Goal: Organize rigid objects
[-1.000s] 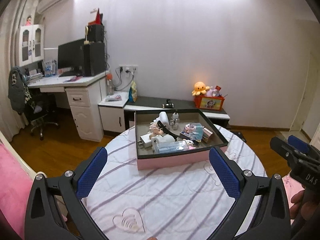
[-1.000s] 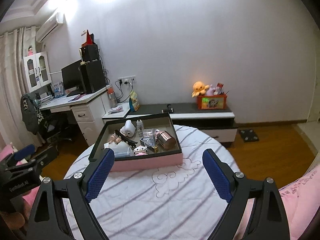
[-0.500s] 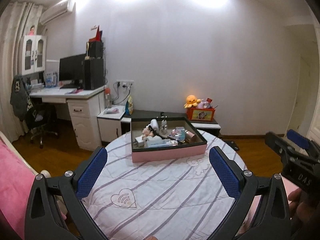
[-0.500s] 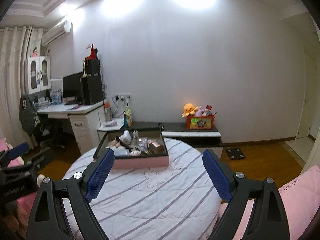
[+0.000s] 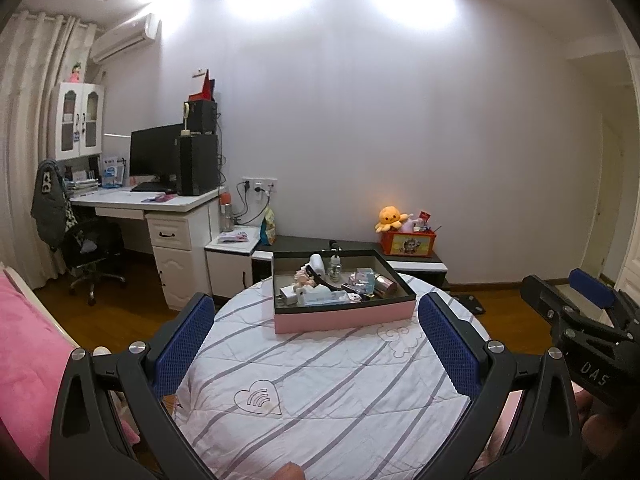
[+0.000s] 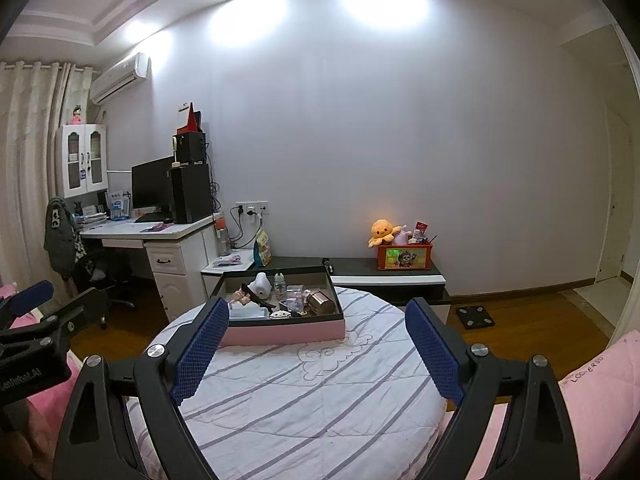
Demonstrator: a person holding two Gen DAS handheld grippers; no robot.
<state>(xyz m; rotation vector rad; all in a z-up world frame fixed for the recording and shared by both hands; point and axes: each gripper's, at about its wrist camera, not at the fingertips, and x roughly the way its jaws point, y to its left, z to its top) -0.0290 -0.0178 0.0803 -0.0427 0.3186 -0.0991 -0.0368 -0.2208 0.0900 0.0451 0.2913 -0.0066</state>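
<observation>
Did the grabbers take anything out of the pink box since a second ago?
No. Both grippers, left and right, pulled back from the pink box, so it looks smaller and farther off on the round table. Their jaws stayed open and empty. The things in the box stayed put.

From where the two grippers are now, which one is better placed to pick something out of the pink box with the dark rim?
Left, probably, though only slightly. The pink box with the dark rim lies between the left gripper's open fingers, while for the right gripper, also open, it sits off to the left.
</observation>
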